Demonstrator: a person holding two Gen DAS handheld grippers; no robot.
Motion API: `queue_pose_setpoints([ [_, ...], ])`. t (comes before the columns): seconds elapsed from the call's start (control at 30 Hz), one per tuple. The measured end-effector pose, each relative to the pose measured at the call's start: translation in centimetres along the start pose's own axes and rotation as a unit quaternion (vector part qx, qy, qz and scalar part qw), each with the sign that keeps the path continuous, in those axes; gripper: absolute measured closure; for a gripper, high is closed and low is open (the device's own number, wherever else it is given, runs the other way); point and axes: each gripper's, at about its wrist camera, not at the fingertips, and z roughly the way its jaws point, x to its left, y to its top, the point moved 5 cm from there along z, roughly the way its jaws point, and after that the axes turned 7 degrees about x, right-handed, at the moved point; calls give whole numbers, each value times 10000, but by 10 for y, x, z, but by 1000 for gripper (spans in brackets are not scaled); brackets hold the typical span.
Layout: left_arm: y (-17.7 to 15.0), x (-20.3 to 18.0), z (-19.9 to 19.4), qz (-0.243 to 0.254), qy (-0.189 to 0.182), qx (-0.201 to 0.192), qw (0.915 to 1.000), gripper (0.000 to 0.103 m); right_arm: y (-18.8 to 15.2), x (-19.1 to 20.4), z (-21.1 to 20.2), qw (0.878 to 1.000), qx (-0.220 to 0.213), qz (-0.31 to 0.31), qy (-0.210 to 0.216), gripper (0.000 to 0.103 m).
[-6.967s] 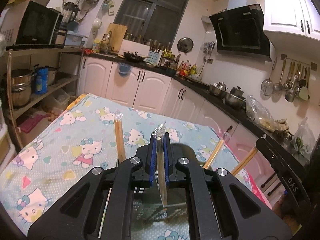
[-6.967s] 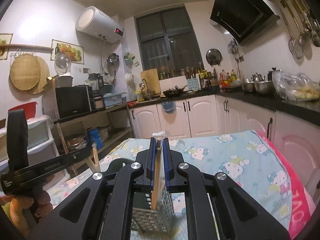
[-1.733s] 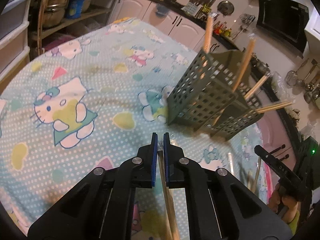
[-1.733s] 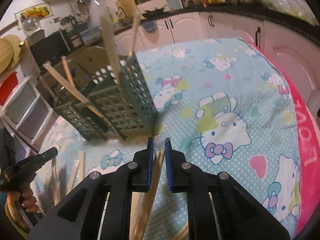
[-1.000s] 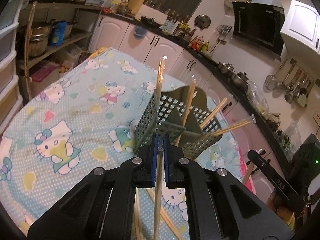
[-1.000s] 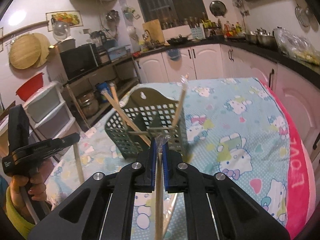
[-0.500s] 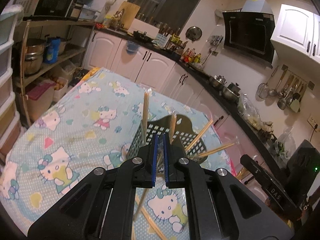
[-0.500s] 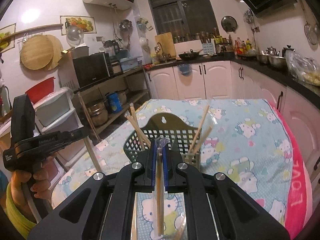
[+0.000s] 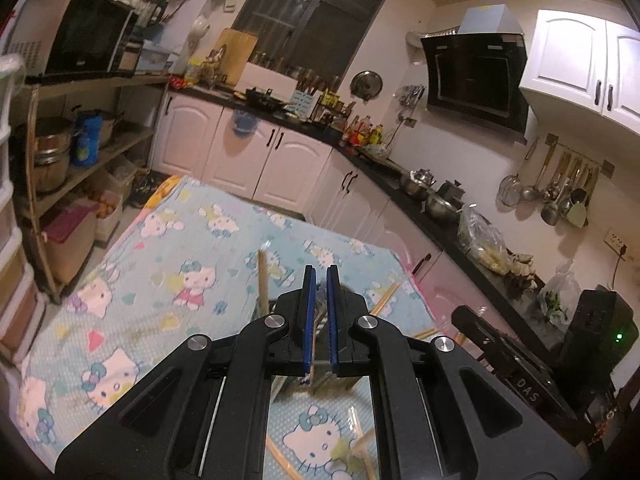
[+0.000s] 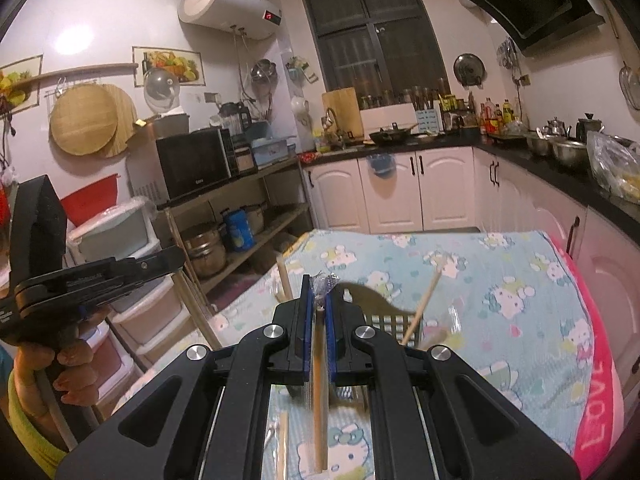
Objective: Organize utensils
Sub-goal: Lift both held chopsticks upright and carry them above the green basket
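So the whole thing is happening on a table (image 10: pixel 520 300) wearing a light blue cartoon-cat cloth, in a pretty crowded kitchen. Sitting on the cloth is a dark green perforated utensil basket (image 10: pixel 386 322), mostly hiding behind the grippers in both views, and it's already holding several wrapped chopsticks leaning out at angles, like the one poking up on its right side (image 10: pixel 424 308).

The right gripper (image 10: pixel 319 322) is pinching shut on one wooden chopstick (image 10: pixel 319 400) that's hanging down below the jaws, with its crinkly clear wrapper (image 10: pixel 325 282) sticking out on top. It's being carried upright, probably so it can drop tip-first into a basket slot.

The left gripper (image 9: pixel 319 312) is also closed right down, and something thin is sitting between its blue pads, likely another wrapped stick, but it's too blurry to swear to. In the right wrist view the person's hand (image 10: pixel 60 360) is wrapping around that left tool's handle, off to the side of the basket.

A few loose chopsticks (image 9: pixel 280 456) are still lying flat on the cloth near the front edge, so the job is looking only partway done. Both grippers are sitting just in front of the basket, well placed for a drop-in.
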Motion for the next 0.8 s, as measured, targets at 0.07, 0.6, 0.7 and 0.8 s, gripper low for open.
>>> queue_pose_setpoints([
  [0.07, 7, -4, -2, 31, -44, -42, 10000, 102, 8, 1, 0, 10000, -78, -19, 18, 97],
  [0.6, 61, -32, -10, 216, -153, -637, 9976, 102, 53, 3, 3, 9987, -484, -128, -66, 97],
  [0.7, 67, -34, -9, 240, -120, -717, 9971, 102, 64, 2, 4, 9982, -588, -102, -97, 97],
  [0.8, 72, -36, -7, 257, -107, -770, 9966, 102, 73, 0, 4, 9973, -712, -83, -126, 97],
])
